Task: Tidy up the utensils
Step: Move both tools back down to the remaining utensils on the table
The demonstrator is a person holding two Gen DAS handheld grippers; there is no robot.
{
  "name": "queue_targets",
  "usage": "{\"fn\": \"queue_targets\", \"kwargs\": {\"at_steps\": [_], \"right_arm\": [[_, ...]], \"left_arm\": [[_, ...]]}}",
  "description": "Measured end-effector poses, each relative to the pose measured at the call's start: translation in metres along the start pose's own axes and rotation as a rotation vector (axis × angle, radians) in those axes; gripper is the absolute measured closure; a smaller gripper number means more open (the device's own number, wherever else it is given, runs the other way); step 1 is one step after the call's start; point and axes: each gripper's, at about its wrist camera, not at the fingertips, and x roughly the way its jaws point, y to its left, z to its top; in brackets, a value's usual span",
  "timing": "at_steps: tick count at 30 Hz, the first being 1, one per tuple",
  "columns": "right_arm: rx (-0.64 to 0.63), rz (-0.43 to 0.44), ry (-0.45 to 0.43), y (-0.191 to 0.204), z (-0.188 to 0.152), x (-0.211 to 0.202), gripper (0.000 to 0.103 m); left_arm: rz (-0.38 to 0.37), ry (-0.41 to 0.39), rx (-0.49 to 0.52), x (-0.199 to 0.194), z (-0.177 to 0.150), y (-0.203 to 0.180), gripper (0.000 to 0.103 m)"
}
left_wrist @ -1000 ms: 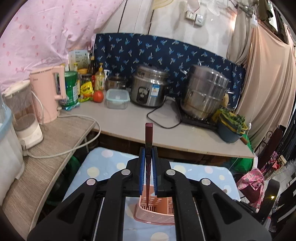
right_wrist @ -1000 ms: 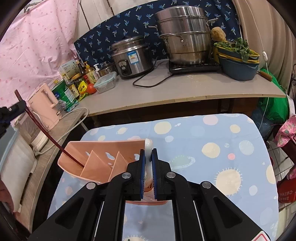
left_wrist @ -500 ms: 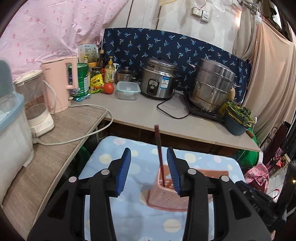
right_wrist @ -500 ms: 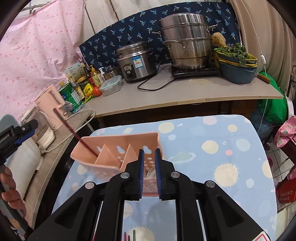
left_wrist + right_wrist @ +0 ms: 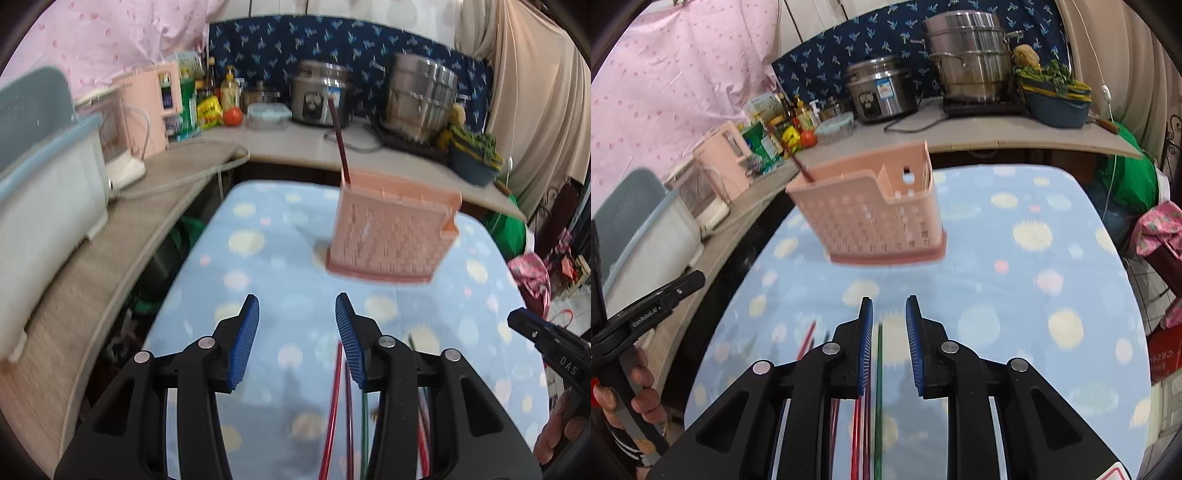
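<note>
Left gripper (image 5: 698, 278) arm reads "GenRobot.AI". Pink holder (image 5: 391, 230), frame centre, holds one dark red chopstick (image 5: 340, 142). Left fingers (image 5: 243, 341) open, empty; right gripper (image 5: 888, 308) fingers opening, empty.

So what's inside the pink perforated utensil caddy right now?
One dark red chopstick stands in an end compartment of the pink perforated plastic caddy. Its walls hide the compartment floors and anything lower down.

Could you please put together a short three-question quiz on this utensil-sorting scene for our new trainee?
1. True or false: a dark red chopstick stands in the pink holder.
2. Does the left gripper hold anything?
3. The remaining chopsticks lie: A) on the counter, B) on the spotted tablecloth, C) inside the holder.

Key:
1. True.
2. No, nothing is between its fingers.
3. B.
</note>
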Motion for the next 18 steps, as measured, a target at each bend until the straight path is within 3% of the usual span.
{"fn": "queue_targets", "kwargs": {"at_steps": [10,18], "right_arm": [[-0.016,-0.057,0.129,0.0,-0.099,-0.012,0.084],[-0.018,-0.06,0.178,0.002,-0.134,-0.011,0.084]], "left_arm": [[-0.001,0.155,0.024,0.003,-0.098,0.003,0.062],[-0.012,0.224,0.022,-0.001,-0.139,0.003,0.062]]}}
